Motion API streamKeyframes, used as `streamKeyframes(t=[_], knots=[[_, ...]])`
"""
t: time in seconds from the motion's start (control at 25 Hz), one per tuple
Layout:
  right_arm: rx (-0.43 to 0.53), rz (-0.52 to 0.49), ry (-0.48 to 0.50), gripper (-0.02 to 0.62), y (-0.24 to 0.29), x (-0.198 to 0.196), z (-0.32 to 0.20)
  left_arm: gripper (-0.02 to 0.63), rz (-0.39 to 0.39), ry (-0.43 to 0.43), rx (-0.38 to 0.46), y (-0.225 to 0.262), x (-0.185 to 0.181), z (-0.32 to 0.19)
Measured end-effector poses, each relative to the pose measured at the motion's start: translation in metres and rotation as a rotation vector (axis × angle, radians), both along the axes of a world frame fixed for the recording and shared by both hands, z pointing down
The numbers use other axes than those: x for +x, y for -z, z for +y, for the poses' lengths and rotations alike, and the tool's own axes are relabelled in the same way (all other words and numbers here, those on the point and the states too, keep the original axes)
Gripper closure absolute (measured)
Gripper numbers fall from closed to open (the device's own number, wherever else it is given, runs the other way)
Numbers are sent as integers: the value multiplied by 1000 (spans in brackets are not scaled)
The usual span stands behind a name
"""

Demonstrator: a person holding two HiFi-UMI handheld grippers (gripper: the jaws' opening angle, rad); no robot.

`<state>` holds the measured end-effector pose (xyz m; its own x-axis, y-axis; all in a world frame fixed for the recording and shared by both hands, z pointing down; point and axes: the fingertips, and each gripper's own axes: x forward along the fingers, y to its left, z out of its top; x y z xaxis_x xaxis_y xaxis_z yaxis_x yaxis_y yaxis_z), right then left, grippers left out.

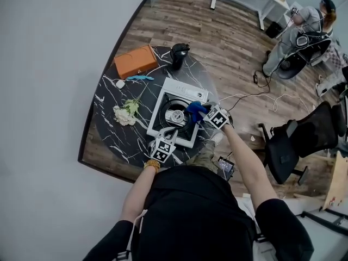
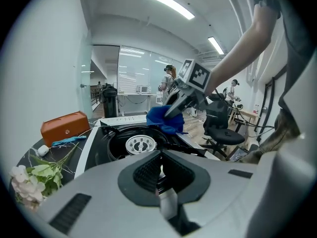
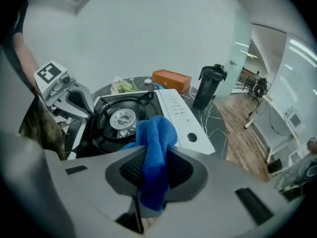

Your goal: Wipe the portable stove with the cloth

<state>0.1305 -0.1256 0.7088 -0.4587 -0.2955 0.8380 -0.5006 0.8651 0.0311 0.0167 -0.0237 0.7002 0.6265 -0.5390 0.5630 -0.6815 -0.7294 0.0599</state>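
Observation:
A white portable stove (image 1: 163, 99) with a black burner (image 1: 176, 116) stands on the round black marble table (image 1: 109, 129). My right gripper (image 1: 202, 113) is shut on a blue cloth (image 1: 194, 109), which rests on the stove's right side next to the burner. In the right gripper view the cloth (image 3: 156, 138) bulges out between the jaws of this gripper (image 3: 153, 167), over the stove (image 3: 176, 113). My left gripper (image 1: 169, 135) sits at the stove's near edge, shut. In its own view the left gripper (image 2: 159, 170) shows only a thin pale sliver between its pads.
An orange box (image 1: 136, 60), a black jug (image 1: 179, 55), a small blue tool (image 1: 140, 78) and white flowers (image 1: 125, 113) share the table behind and left of the stove. A black office chair (image 1: 293, 140) and floor cables (image 1: 255, 94) lie to the right. A seated person (image 1: 304, 31) is far off.

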Motion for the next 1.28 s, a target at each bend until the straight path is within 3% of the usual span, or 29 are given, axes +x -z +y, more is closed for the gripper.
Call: streamKeyframes(t=[0.12,0.2,0.28,0.44,0.68,0.8,0.92,1.0,1.04,1.08,1.16,1.24,1.28], knots=[[23,98,40,528,-12,-4,-2,597,-5,13,-22,-3,0,3],[45,115,17,529,-16,-7,-1,597,-6,14,-24,-2,-1,2],[34,94,-8,532,-17,-13,8,597,-7,12,-20,-2,-3,1],[-2,82,56,535,-18,-25,47,597,-21,7,-19,-3,-2,3],[-46,-21,64,535,-16,-48,97,597,-54,1,0,-3,-1,-1],[-190,-207,-106,534,-15,-53,111,597,-51,1,-10,-3,-2,0],[-467,-571,-379,534,6,-46,115,597,-32,-58,-44,-2,4,7],[-457,-753,-473,534,37,-44,108,597,17,-19,-48,7,-5,3],[-392,-758,-463,534,49,-46,106,597,33,35,-29,15,-17,-3],[-321,-704,-413,534,55,-51,108,597,28,95,4,22,-31,-11],[-220,-479,-227,534,46,-68,123,595,-51,188,82,33,-62,-25],[-158,-201,-23,532,20,-83,140,575,-143,217,104,28,-82,-30],[-122,-80,52,532,8,-88,144,525,-165,212,88,22,-86,-28]])
